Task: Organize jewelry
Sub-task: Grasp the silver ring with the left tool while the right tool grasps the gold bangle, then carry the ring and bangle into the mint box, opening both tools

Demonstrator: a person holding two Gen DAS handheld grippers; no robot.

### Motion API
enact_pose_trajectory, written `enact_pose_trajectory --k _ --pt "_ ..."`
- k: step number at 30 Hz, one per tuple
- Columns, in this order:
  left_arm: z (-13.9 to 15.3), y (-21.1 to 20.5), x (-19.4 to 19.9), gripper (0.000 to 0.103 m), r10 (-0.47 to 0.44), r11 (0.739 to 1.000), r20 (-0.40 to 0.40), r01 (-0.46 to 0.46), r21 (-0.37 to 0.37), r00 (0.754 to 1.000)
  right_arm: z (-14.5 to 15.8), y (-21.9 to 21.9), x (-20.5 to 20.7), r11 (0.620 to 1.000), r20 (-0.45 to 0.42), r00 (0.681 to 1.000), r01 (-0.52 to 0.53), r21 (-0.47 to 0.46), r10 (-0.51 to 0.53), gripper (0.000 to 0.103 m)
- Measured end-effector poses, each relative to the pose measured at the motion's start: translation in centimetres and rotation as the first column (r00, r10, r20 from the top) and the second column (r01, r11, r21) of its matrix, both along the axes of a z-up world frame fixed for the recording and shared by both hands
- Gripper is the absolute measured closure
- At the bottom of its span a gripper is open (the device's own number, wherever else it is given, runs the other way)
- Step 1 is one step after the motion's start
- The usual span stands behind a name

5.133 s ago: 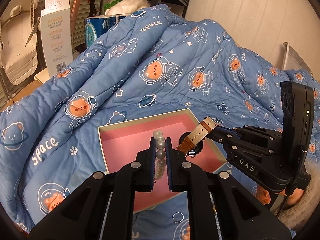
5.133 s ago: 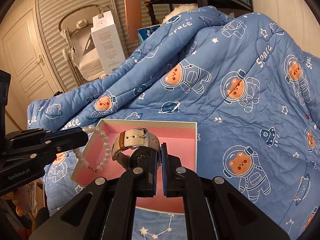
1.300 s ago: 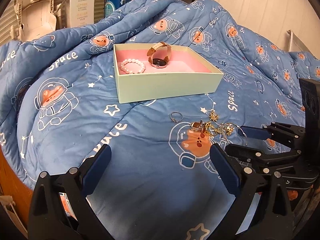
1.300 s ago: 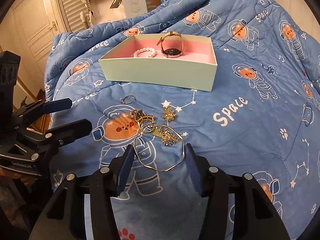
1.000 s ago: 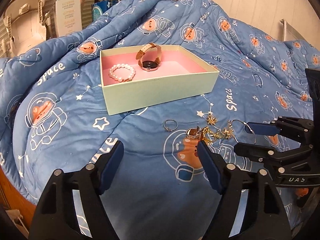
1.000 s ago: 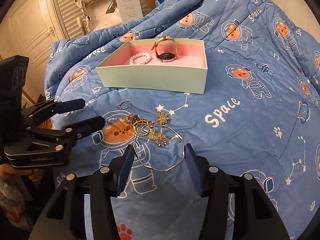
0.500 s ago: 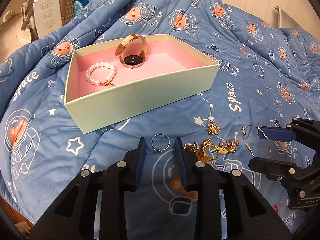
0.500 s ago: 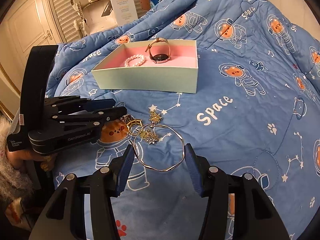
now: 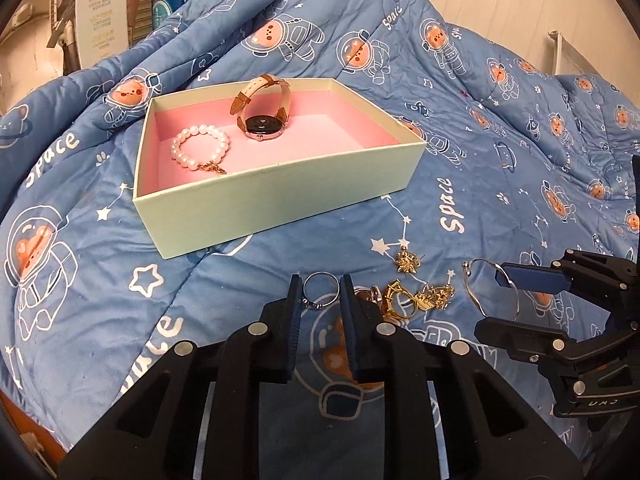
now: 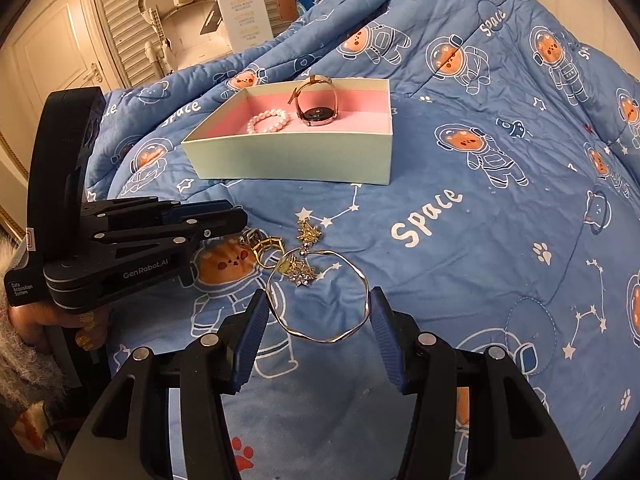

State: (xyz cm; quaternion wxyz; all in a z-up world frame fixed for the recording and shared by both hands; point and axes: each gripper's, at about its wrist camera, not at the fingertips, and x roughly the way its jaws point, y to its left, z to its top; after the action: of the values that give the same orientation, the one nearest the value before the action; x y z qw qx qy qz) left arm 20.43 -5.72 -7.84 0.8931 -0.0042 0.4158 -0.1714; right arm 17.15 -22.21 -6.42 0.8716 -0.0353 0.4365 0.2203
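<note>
A pale green box (image 9: 280, 200) with a pink lining lies on the blue quilt and holds a pearl bracelet (image 9: 200, 152) and a tan-strapped watch (image 9: 262, 120). In front of it, on the quilt, lies a silver ring (image 9: 320, 292). My left gripper (image 9: 320, 294) is down around it, jaws closing, and the ring fills the gap between the pads. A heap of gold rings and star earrings (image 9: 416, 296) lies just right of it. My right gripper (image 10: 318, 312) is shut on a thin wavy bangle (image 10: 320, 300), held across its width, right of the heap.
The space-print quilt (image 10: 480, 200) covers the whole bed and rises in folds behind the box (image 10: 288, 160). A white carton (image 10: 244, 12) stands beyond it. A hand (image 10: 60, 320) holds the left gripper (image 10: 236, 220) at the left, near the bed's edge.
My left gripper has come forward and down over the silver ring, and its wide jaws have narrowed onto it. The right gripper has kept still with the bangle.
</note>
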Motion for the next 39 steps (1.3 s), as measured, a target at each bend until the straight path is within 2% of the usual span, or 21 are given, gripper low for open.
enact_pose_trajectory --k 15,24,31,35,39 --pt "3.9 1.8 -1.3 0.084 0.015 0.998 0.052 -0.012 -0.059 0.999 2.8 1.0 0.5 0.996 0.026 0.998 -0.055 0.069 0.053 0.053" --pt "7.0 2.5 0.0 0.084 0.006 0.997 0.094 0.001 -0.074 0.996 5.3 2.6 2.3 0.988 0.062 0.992 -0.119 0.095 0.114 0.053" --pt "8.0 3.3 2.2 0.084 0.022 0.997 0.090 -0.014 -0.080 0.996 6.8 3.4 5.5 0.985 0.078 0.987 -0.149 0.084 0.142 0.053" --pt "7.7 3.8 4.0 0.084 0.029 0.995 0.054 -0.024 -0.095 0.998 7.1 3.9 7.5 0.985 0.070 0.986 -0.155 0.081 0.150 0.053" --pt "6.9 4.0 5.9 0.084 0.027 0.997 0.012 -0.026 -0.073 1.000 7.2 4.6 9.5 0.985 0.062 0.985 -0.165 0.055 0.161 0.053"
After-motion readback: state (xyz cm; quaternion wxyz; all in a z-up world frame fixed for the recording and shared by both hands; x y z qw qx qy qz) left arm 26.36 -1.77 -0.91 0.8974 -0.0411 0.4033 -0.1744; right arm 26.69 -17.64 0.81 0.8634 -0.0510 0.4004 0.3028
